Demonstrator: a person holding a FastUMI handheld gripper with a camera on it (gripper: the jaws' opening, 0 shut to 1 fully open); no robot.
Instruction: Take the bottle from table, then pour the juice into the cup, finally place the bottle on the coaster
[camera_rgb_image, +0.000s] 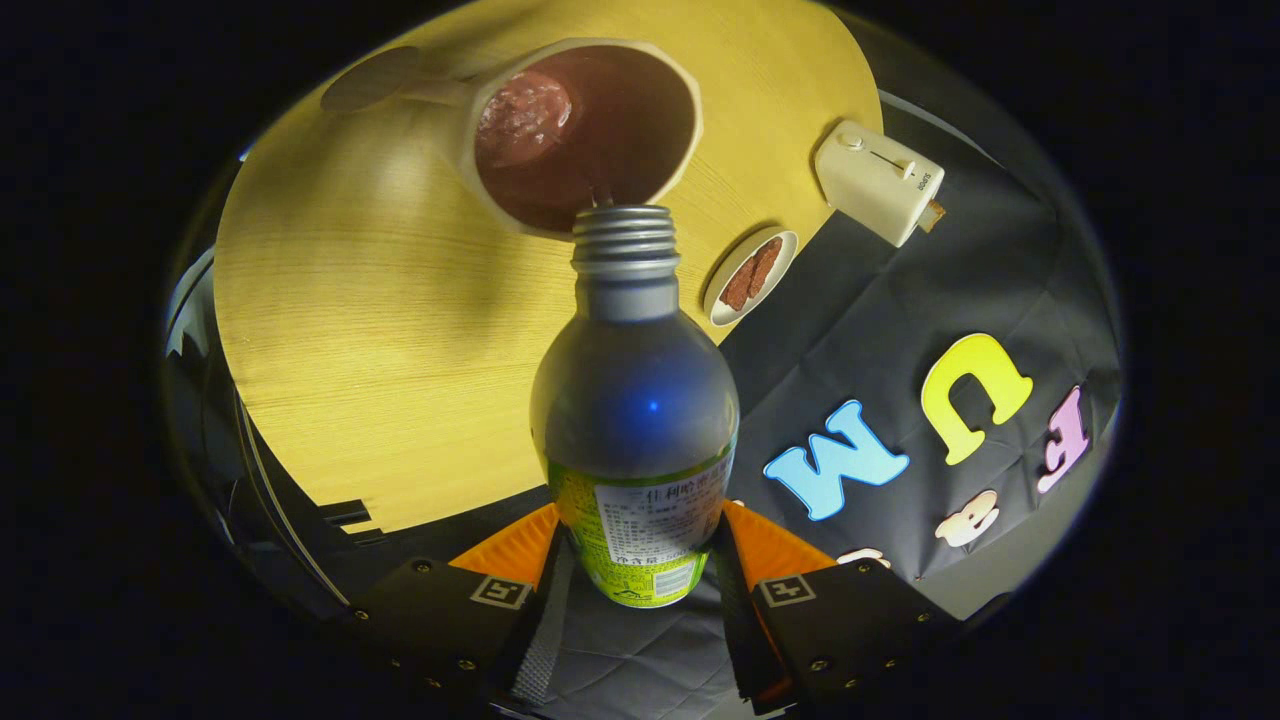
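The hand-held gripper clamped the labelled base of the silver, threaded-neck metal bottle, tipped so its open mouth hung over the cream ceramic cup holding dark juice. Smooth and likely slippery, it wanted that low, firm hold.

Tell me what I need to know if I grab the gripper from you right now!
Gripper: shut on the bottle, both fingers pressing its lower body.
Bottle: cap off, tipped so its threaded mouth sits right at the rim of the cup.
Cup: on the round wooden table, already holding dark juice with foam; a thin stream seems to run from the mouth.
Coaster: flat on the table beyond the cup, nothing on it.
Done: bottle picked up, pouring under way.
Left: finish the pour, tip the bottle upright, stand it on the coaster, let go.
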